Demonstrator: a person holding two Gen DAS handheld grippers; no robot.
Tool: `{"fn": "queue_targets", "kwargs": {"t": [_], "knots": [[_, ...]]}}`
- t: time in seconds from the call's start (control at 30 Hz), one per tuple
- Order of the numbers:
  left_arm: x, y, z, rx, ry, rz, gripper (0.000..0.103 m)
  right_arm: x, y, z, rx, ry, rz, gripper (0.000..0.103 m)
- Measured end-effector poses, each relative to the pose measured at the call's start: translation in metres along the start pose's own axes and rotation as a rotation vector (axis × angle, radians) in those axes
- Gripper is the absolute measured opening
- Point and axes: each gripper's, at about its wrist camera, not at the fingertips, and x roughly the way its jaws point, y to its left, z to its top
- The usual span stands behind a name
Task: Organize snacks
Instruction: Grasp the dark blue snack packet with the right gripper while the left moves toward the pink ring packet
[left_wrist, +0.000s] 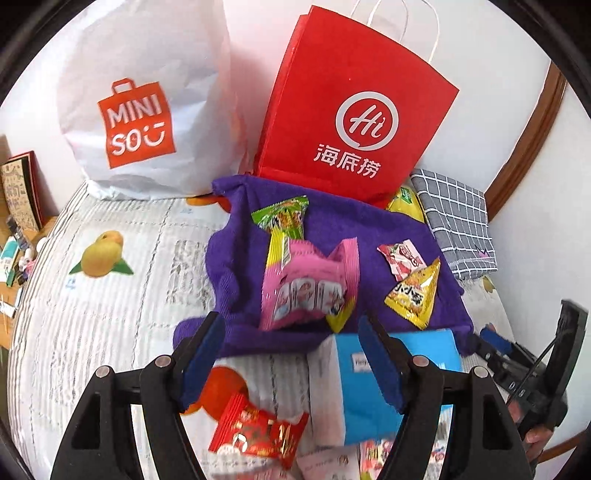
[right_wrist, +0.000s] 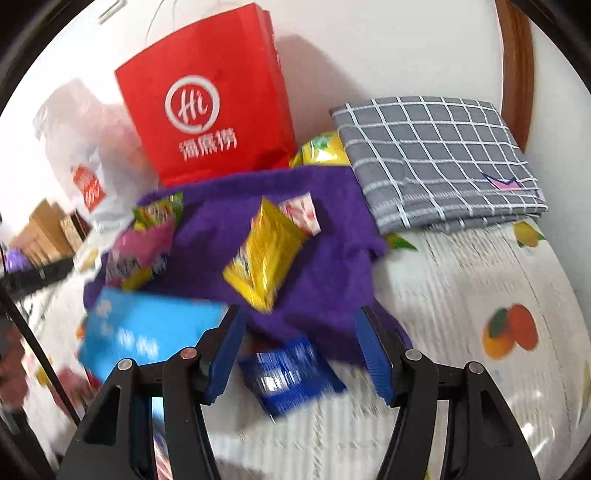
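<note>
Two claws are mine, and both stand open with nothing held: my left claw (left_wrist: 291, 354) low in its frame, my right claw (right_wrist: 299, 350) low in its own. The bed (left_wrist: 96, 295) has a white cover with fruit pictures. A purple towel (left_wrist: 325, 229) lies mid-frame with snacks on it: a pink packet (left_wrist: 306, 280) and a yellow packet (right_wrist: 264, 254). A red bag (left_wrist: 354, 107) and a white bag (left_wrist: 147, 96) lean on the white wall (left_wrist: 498, 55) at the top. A grey checked cloth (right_wrist: 436, 155) sits upper right.
</note>
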Motion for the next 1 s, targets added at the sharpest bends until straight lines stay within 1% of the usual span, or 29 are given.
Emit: {"fn": "queue_targets", "kwargs": {"t": [0.13, 0.27, 0.37, 0.47, 0.57, 0.67, 0.8, 0.83, 0.9, 0.93, 1.0], "knots": [[-0.006, 0.004, -0.01, -0.008, 0.002, -0.006, 0.073, 0.001, 0.002, -0.019, -0.039, 0.032, 0.018, 0.062], [-0.011, 0.009, -0.021, -0.011, 0.007, -0.002, 0.073, 0.012, 0.007, -0.03, -0.109, 0.076, -0.004, 0.062], [-0.015, 0.016, -0.027, -0.026, 0.011, 0.0, 0.073, 0.02, 0.009, -0.035, -0.125, 0.102, -0.003, 0.062], [-0.018, 0.022, -0.032, -0.037, 0.017, 0.009, 0.073, 0.026, 0.012, -0.036, -0.148, 0.109, -0.008, 0.066], [-0.023, 0.028, -0.036, -0.039, 0.015, 0.023, 0.073, 0.033, 0.013, -0.035, -0.163, 0.112, -0.022, 0.067], [-0.027, 0.031, -0.038, -0.043, 0.009, 0.018, 0.073, 0.038, 0.012, -0.032, -0.173, 0.109, -0.012, 0.073], [-0.03, 0.032, -0.042, -0.051, 0.007, 0.002, 0.073, 0.039, 0.012, -0.031, -0.202, 0.098, 0.001, 0.074], [-0.03, 0.031, -0.042, -0.05, 0.01, -0.001, 0.073, 0.039, 0.011, -0.031, -0.203, 0.097, 0.002, 0.074], [-0.03, 0.03, -0.045, -0.044, 0.014, 0.0, 0.073, 0.039, 0.012, -0.031, -0.207, 0.087, -0.01, 0.069], [-0.031, 0.03, -0.047, -0.042, 0.015, -0.001, 0.073, 0.039, 0.013, -0.031, -0.214, 0.084, -0.015, 0.065], [-0.032, 0.03, -0.05, -0.042, 0.017, -0.003, 0.073, 0.036, 0.016, -0.034, -0.231, 0.076, -0.025, 0.061]]}}
